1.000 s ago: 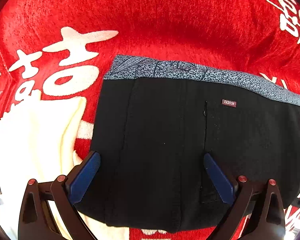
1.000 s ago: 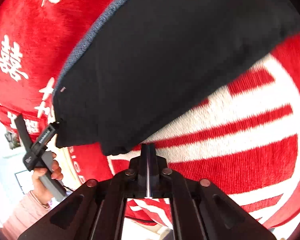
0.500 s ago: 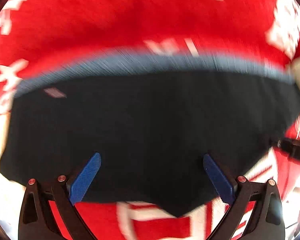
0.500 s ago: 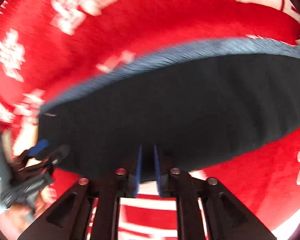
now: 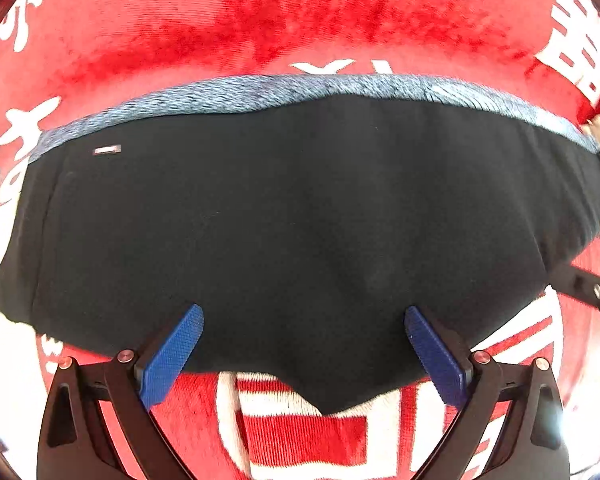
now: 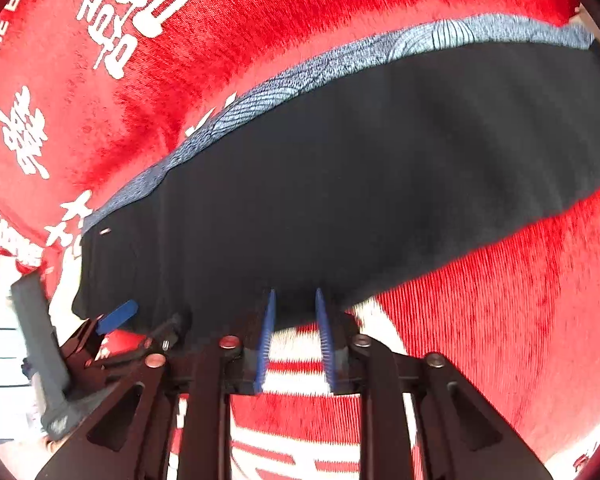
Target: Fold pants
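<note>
- The black pants [image 5: 300, 220] lie folded across the middle of the left wrist view, grey patterned waistband [image 5: 300, 90] along the top edge, on a red blanket [image 5: 260, 20] with white characters.
- The left gripper [image 5: 301, 344] hovers over the pants' lower edge, its blue fingers [image 5: 172, 356] spread wide and holding nothing.
- The right gripper [image 6: 296, 334] has just been opening; its fingers [image 6: 266, 340] stand narrowly apart at the pants' near hem [image 6: 300, 308], with no cloth visibly pinched.
</note>
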{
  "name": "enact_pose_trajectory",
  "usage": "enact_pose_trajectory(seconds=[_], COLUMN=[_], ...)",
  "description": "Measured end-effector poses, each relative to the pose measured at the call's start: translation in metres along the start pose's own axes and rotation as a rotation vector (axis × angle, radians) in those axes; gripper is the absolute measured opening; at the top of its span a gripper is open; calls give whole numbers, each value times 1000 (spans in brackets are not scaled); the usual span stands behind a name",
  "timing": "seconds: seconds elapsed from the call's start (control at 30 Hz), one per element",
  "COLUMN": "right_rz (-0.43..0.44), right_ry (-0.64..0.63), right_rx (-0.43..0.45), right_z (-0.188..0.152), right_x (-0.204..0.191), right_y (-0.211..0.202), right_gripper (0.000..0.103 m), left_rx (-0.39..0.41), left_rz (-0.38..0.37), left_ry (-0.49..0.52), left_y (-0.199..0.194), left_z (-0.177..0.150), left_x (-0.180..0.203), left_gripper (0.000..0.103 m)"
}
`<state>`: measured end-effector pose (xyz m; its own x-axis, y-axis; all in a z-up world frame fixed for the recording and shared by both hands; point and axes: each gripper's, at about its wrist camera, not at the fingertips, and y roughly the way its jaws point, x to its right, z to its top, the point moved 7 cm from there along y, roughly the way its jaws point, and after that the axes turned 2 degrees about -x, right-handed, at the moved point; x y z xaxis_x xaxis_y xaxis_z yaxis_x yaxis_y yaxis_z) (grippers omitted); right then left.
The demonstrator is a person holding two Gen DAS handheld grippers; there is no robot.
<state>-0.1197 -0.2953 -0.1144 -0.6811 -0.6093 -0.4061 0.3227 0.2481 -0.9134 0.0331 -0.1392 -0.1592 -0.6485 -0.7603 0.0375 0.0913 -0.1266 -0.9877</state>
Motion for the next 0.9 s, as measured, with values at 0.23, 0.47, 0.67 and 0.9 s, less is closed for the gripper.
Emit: enact_pose_trajectory(seconds=[0.23,0.47,0.67,0.9], right_rz=[-60,-157,-185,-27], right_ry=[62,196,176,-23], right_rx=[107,164,197,137], right_z=[19,61,117,169], right_x=[56,154,196,156], right_y=[-70,-118,-126,-75], right_gripper=[66,63,38,38], left_rx=[57,80,34,83], left_rz=[-10,-5,63,71], left_ry=[24,33,12,-33], left_y=[-39,-20,24,27], left_z=[27,60,84,74], left_x=[48,133,169,171], left_gripper=[102,102,102,103])
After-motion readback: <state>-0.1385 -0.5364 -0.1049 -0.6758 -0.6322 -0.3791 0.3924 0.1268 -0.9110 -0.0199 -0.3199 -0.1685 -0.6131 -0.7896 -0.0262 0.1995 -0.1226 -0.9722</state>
